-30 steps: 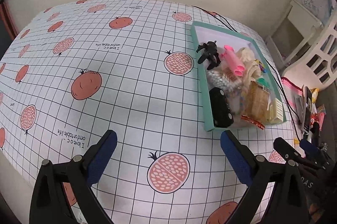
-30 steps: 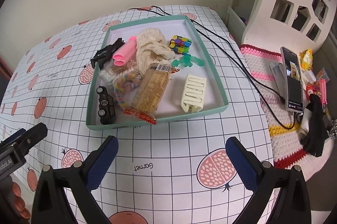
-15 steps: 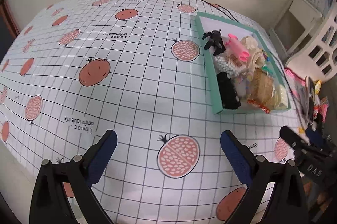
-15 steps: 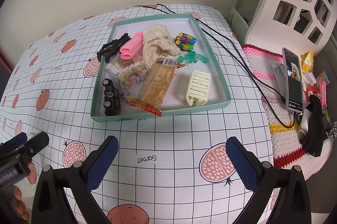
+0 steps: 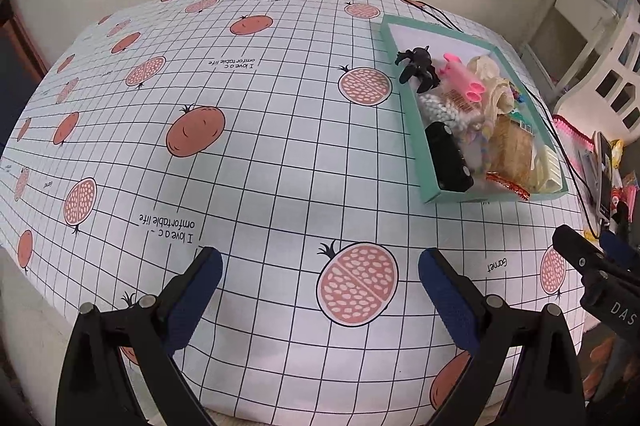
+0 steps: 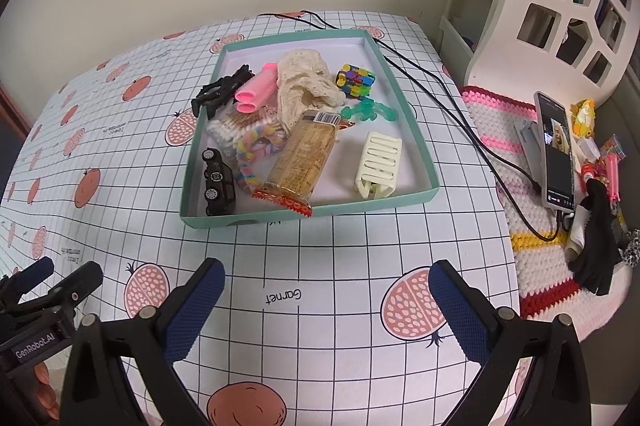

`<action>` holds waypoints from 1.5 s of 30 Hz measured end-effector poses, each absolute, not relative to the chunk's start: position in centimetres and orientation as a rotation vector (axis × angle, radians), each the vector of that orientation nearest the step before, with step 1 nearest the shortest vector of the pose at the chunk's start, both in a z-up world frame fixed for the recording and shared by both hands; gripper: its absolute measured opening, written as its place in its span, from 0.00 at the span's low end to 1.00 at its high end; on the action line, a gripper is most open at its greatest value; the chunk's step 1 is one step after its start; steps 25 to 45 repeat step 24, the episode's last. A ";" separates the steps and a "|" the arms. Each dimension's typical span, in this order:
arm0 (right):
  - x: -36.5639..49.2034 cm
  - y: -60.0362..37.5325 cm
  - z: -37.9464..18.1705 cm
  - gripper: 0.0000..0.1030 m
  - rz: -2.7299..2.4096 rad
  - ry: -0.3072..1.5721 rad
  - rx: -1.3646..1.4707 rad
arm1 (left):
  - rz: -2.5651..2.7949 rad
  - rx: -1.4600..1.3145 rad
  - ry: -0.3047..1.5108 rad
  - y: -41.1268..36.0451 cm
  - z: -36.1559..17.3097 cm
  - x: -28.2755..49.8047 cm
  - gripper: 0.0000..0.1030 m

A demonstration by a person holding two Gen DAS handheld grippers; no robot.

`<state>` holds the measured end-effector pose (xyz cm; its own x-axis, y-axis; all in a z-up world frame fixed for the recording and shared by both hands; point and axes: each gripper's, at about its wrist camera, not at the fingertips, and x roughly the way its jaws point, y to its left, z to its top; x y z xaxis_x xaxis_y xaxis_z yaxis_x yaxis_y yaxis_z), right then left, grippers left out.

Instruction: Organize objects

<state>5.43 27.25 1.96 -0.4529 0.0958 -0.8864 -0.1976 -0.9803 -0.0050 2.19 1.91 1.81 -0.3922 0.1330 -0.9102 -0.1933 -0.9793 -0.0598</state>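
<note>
Both hand-held grippers, left and right, are spread wide and empty above the worktop. The teal tray of mixed objects lies beyond the right one.

Your left claw hangs with its blue-padded fingers spread wide, gripping nothing. Your right claw is held the same way, fingers far apart and empty. The two claws sit side by side, both pointing forward and tilted downward.
</note>
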 end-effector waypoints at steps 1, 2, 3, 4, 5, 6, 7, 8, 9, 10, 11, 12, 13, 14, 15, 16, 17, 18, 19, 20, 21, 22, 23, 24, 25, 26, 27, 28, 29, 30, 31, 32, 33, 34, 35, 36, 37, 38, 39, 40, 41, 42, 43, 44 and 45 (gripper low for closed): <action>5.4 27.2 2.0 1.00 2.535 0.145 -1.537 | 2.469 -1.606 0.082 1.9 1.8 2.2 0.96; 5.4 27.3 2.0 1.00 2.535 0.145 -1.537 | 2.470 -1.607 0.082 1.9 1.8 2.2 0.96; 5.4 27.3 1.9 1.00 2.535 0.144 -1.538 | 2.471 -1.608 0.080 1.8 1.8 2.2 0.96; 5.4 27.3 1.9 1.00 2.535 0.143 -1.539 | 2.470 -1.608 0.077 1.8 1.8 2.2 0.96; 5.4 27.3 1.9 1.00 2.535 0.142 -1.540 | 2.470 -1.609 0.074 1.8 1.8 2.2 0.96; 5.4 27.3 1.9 1.00 2.533 0.141 -1.540 | 2.470 -1.610 0.071 1.7 1.8 2.2 0.96; 5.4 27.2 1.9 1.00 2.532 0.141 -1.541 | 2.470 -1.612 0.067 1.7 1.8 2.2 0.96; 5.4 27.3 1.9 1.00 2.531 0.141 -1.543 | 2.468 -1.615 0.064 1.6 1.8 2.2 0.96; 5.4 27.2 1.9 1.00 2.529 0.140 -1.544 | 2.465 -1.617 0.062 1.5 1.7 2.1 0.96; 5.4 27.2 1.8 1.00 2.527 0.139 -1.545 | 2.464 -1.622 0.059 1.5 1.6 2.1 0.96; 5.3 27.2 1.8 1.00 2.527 0.139 -1.546 | 2.462 -1.627 0.058 1.5 1.6 2.1 0.96; 5.3 27.2 1.8 1.00 2.527 0.139 -1.546 | 2.462 -1.630 0.058 1.5 1.6 2.1 0.96; 5.3 27.2 1.8 1.00 2.527 0.138 -1.546 | 2.462 -1.631 0.060 1.6 1.5 2.1 0.96; 5.3 27.2 1.8 1.00 2.528 0.138 -1.546 | 2.462 -1.631 0.062 1.6 1.5 2.1 0.96; 5.3 27.2 1.8 1.00 2.528 0.137 -1.546 | 2.462 -1.630 0.062 1.6 1.5 2.1 0.96; 5.4 27.2 1.8 1.00 2.527 0.138 -1.545 | 2.463 -1.628 0.064 1.6 1.6 2.1 0.96; 5.4 27.2 1.8 1.00 2.528 0.138 -1.545 | 2.464 -1.627 0.065 1.5 1.6 2.1 0.96; 5.4 27.2 1.8 1.00 2.527 0.138 -1.545 | 2.466 -1.624 0.063 1.4 1.6 2.1 0.96; 5.4 27.2 1.8 1.00 2.527 0.138 -1.545 | 2.469 -1.619 0.058 1.4 1.7 2.2 0.96; 5.4 27.2 1.8 1.00 2.527 0.139 -1.545 | 2.471 -1.613 0.054 1.4 1.7 2.2 0.96; 5.4 27.2 1.8 1.00 2.527 0.139 -1.545 | 2.475 -1.606 0.049 1.4 1.8 2.3 0.96; 5.4 27.2 1.8 1.00 2.526 0.139 -1.545 | 2.477 -1.601 0.048 1.4 1.9 2.3 0.96; 5.4 27.2 1.8 1.00 2.526 0.139 -1.545 | 2.478 -1.598 0.049 1.4 1.9 2.3 0.96; 5.4 27.2 1.8 1.00 2.526 0.139 -1.545 | 2.477 -1.596 0.051 1.5 2.0 2.3 0.96; 5.4 27.2 1.8 1.00 2.526 0.139 -1.545 | 2.477 -1.596 0.051 1.5 2.0 2.3 0.96; 5.4 27.2 1.8 1.00 2.526 0.139 -1.545 | 2.477 -1.596 0.051 1.5 2.0 2.3 0.96; 5.4 27.2 1.8 1.00 2.526 0.139 -1.545 | 2.477 -1.596 0.051 1.5 2.0 2.3 0.96; 5.4 27.2 1.8 1.00 2.526 0.139 -1.545 | 2.477 -1.596 0.051 1.5 2.0 2.3 0.96; 5.4 27.2 1.8 1.00 2.526 0.139 -1.545 | 2.477 -1.596 0.051 1.5 2.0 2.3 0.96; 5.4 27.2 1.8 1.00 2.526 0.139 -1.545 | 2.477 -1.596 0.051 1.5 2.0 2.3 0.96; 5.4 27.2 1.8 1.00 2.526 0.139 -1.545 | 2.477 -1.596 0.051 1.5 2.0 2.3 0.96; 5.4 27.2 1.8 1.00 2.526 0.139 -1.545 | 2.477 -1.596 0.051 1.5 2.0 2.3 0.96; 5.4 27.2 1.8 1.00 2.526 0.139 -1.545 | 2.477 -1.596 0.051 1.5 2.0 2.3 0.96; 5.4 27.2 1.8 1.00 2.526 0.139 -1.545 | 2.477 -1.596 0.051 1.5 2.0 2.3 0.96; 5.4 27.2 1.8 1.00 2.526 0.139 -1.545 | 2.477 -1.596 0.051 1.5 2.0 2.3 0.96; 5.4 27.2 1.8 1.00 2.526 0.139 -1.545 | 2.477 -1.596 0.051 1.5 2.0 2.3 0.96; 5.4 27.2 1.8 1.00 2.526 0.139 -1.545 | 2.477 -1.596 0.051 1.5 2.0 2.3 0.96; 5.4 27.2 1.8 1.00 2.526 0.139 -1.545 | 2.477 -1.596 0.051 1.5 2.0 2.3 0.96; 5.4 27.2 1.8 1.00 2.526 0.139 -1.545 | 2.477 -1.596 0.051 1.5 2.0 2.3 0.96; 5.4 27.2 1.8 1.00 2.526 0.139 -1.545 | 2.477 -1.596 0.051 1.5 2.0 2.3 0.96; 5.4 27.2 1.8 1.00 2.526 0.139 -1.545 | 2.477 -1.596 0.051 1.5 2.0 2.3 0.96; 5.4 27.2 1.8 1.00 2.526 0.139 -1.545 | 2.477 -1.596 0.051 1.5 2.0 2.3 0.96; 5.4 27.2 1.8 1.00 2.526 0.139 -1.545 | 2.477 -1.596 0.051 1.5 2.0 2.3 0.96; 5.4 27.2 1.8 1.00 2.526 0.139 -1.545 | 2.477 -1.596 0.051 1.5 2.0 2.3 0.96; 5.4 27.2 1.8 1.00 2.526 0.139 -1.545 | 2.477 -1.596 0.051 1.5 2.0 2.3 0.96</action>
